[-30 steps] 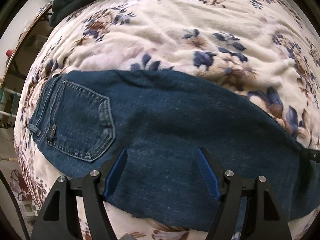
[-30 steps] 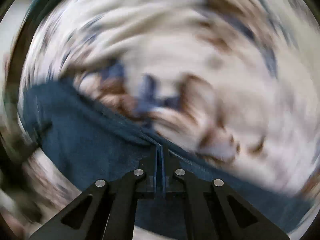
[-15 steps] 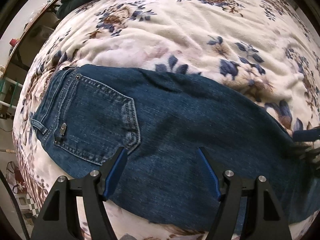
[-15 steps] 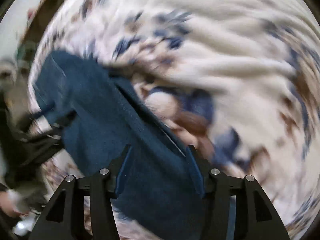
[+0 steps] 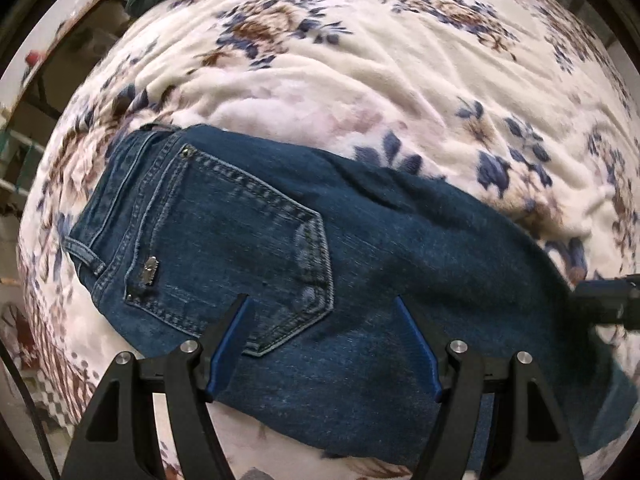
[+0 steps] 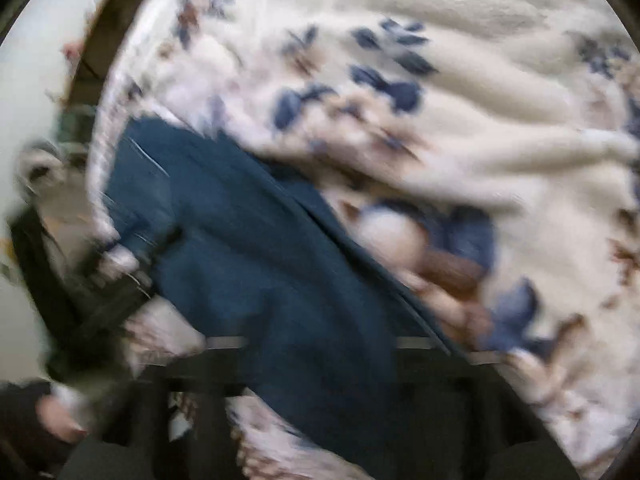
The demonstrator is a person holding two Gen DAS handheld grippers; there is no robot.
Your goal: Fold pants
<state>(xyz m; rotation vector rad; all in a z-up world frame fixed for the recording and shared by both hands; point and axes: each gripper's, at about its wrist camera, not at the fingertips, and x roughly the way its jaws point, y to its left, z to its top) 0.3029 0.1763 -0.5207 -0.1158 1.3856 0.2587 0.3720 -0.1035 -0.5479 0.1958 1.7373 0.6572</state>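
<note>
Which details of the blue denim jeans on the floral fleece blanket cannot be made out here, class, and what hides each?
- Blue denim jeans, leg ends: left wrist view, cut off by the lower right edge.
- Jeans' stitching, right wrist view: smeared by motion blur.
- Right gripper: jaws opening, fingers blurred.
- Small metal tag on the back pocket: too small to read.
- Floral fleece blanket under the jeans: covered by denim.

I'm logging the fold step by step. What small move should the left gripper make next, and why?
Probably lower the left gripper onto the jeans near the back pocket and pinch there. Its jaws hang open above the denim with nothing clamped, and the jeans lie lengthwise across the blanket, not yet folded across. The right gripper is opening, so neither holds the jeans.
</note>
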